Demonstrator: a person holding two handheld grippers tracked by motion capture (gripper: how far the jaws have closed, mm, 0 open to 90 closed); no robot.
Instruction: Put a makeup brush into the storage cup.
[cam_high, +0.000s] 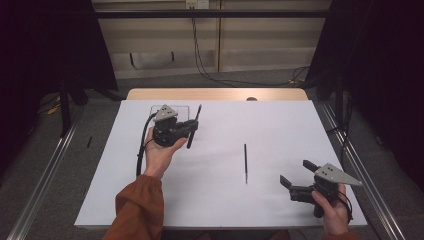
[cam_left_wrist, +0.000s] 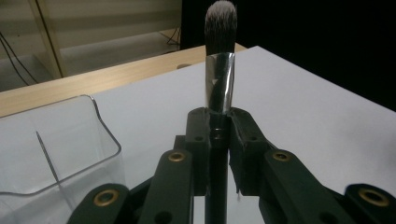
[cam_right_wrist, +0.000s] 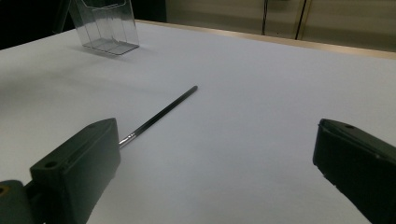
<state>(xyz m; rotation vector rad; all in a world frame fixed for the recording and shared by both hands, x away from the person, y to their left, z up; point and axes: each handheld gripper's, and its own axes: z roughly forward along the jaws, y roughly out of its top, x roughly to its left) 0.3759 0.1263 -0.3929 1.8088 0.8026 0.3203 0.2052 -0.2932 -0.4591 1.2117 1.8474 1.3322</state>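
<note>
My left gripper (cam_high: 192, 128) is shut on the black handle of a makeup brush (cam_high: 196, 116), held above the back left of the white table (cam_high: 280, 125). In the left gripper view the brush (cam_left_wrist: 220, 79) stands up between the jaws, with a silver ferrule and dark bristles on top. A clear plastic holder (cam_high: 183, 111) sits just behind that gripper; in the left gripper view the holder (cam_left_wrist: 70, 140) is at the left. A thin black stick-like brush (cam_high: 245, 162) lies flat at the table's middle. My right gripper (cam_high: 294, 172) stands open near the front right, nothing between its jaws, and the thin brush (cam_right_wrist: 163, 112) lies ahead of it.
A bare wooden strip (cam_high: 215, 94) runs along the table's far edge. Beyond it, cables (cam_high: 210, 70) trail across the floor. Metal rails (cam_high: 45, 170) flank the table on both sides. In the right gripper view the clear holder (cam_right_wrist: 105, 23) stands at the far left.
</note>
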